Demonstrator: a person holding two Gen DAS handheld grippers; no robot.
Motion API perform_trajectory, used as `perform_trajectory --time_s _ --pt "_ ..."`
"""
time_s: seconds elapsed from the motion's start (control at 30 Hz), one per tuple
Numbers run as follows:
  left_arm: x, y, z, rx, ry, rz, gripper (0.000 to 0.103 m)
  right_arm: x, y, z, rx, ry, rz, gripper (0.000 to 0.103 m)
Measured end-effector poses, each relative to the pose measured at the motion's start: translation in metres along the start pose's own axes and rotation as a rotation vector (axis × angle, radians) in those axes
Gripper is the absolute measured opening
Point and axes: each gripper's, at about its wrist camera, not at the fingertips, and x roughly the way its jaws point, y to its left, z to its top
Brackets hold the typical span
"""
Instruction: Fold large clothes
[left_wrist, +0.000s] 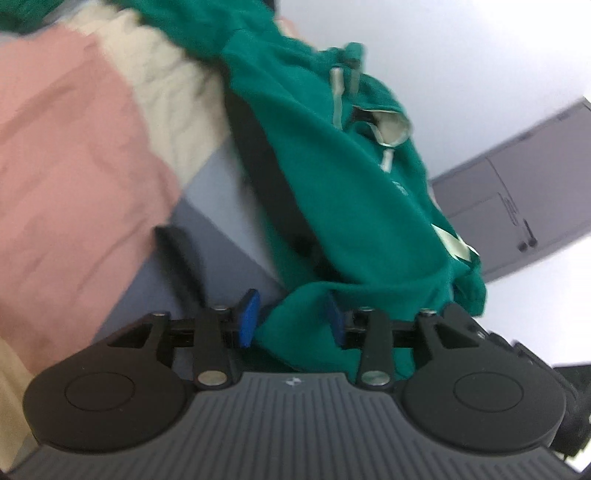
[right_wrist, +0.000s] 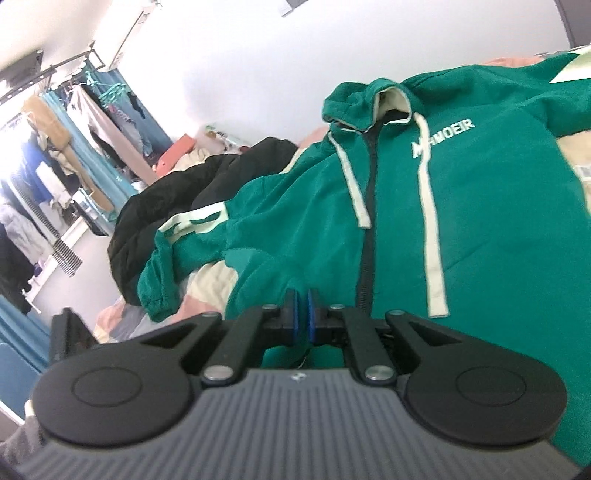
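Two grippers: left gripper (left_wrist: 291, 317) half-open, green hoodie (right_wrist: 461, 229) fabric loose between pads; right gripper (right_wrist: 303, 314) closed, whether pinching hem we cannot tell. Black jacket (right_wrist: 177, 199) beside hoodie; left view blurred.

Left wrist view motion-blurred throughout. Green hoodie (left_wrist: 332, 192) cut off at top edge; lower fold covers most of one blue pad, so contact there unclear. Dark object (left_wrist: 181, 254) on the bed (left_wrist: 74, 147) too smeared to identify. In right wrist view, hoodie's far sleeve cut by right edge; chest lettering partly behind the drawstring (right_wrist: 430, 206). Clothes rack (right_wrist: 55, 147) items too small to tell.
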Motion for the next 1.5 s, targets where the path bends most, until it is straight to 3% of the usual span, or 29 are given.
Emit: perform_trajectory --time_s 0.07,0.23,0.3,0.33,0.37,0.47,0.57,0.67,0.8,1.03,1.17,1.3,1.33,1.43,1.5 --pt "0.006 -0.008 -0.006 0.053 0.021 -0.003 0.059 -0.002 -0.006 0.001 0.029 -0.002 0.004 0.007" --pt "0.015 -0.014 -0.013 0.075 0.054 -0.004 0.057 0.005 -0.022 0.0 0.093 0.021 0.03 0.007" --pt "0.011 -0.014 -0.016 0.057 0.081 0.0 0.042 0.006 -0.022 0.0 0.085 0.019 0.032 0.007" --pt "0.008 -0.016 -0.018 0.051 0.105 0.007 0.021 0.006 -0.02 0.0 0.069 0.02 0.044 0.007" --pt "0.005 -0.018 -0.02 0.046 0.12 0.022 0.013 0.006 -0.016 0.0 0.054 0.022 0.06 0.007" --pt "-0.018 -0.033 -0.025 0.11 0.124 0.058 0.007 0.001 -0.001 -0.003 0.0 0.014 0.106 0.008" --pt "-0.055 -0.043 -0.026 0.11 0.114 0.039 0.005 -0.002 0.014 -0.007 -0.054 0.012 0.137 0.01" --pt "-0.091 -0.046 -0.025 0.085 0.117 0.051 0.005 0.0 0.027 -0.012 -0.097 0.032 0.155 0.01" --pt "-0.122 -0.053 -0.026 0.079 0.146 0.119 0.005 0.02 0.041 -0.024 -0.097 0.139 0.22 0.01" --pt "-0.115 -0.04 -0.04 0.11 0.231 0.329 0.005 0.071 0.066 -0.068 -0.164 0.321 0.194 0.011" --pt "-0.109 -0.032 -0.038 0.087 0.201 0.349 0.005 0.077 0.068 -0.078 -0.204 0.336 0.166 0.011" --pt "-0.113 -0.04 -0.04 0.131 0.158 0.373 0.007 0.056 0.062 -0.073 -0.181 0.301 0.155 0.011" --pt "-0.115 -0.041 -0.041 0.136 0.151 0.365 0.011 0.049 0.06 -0.071 -0.177 0.298 0.149 0.011" --pt "-0.128 -0.051 -0.04 0.132 0.124 0.332 0.037 0.033 0.056 -0.068 -0.196 0.303 0.136 0.03" --pt "-0.134 -0.056 -0.035 0.139 0.1 0.29 0.044 0.023 0.058 -0.065 -0.233 0.29 0.133 0.04"
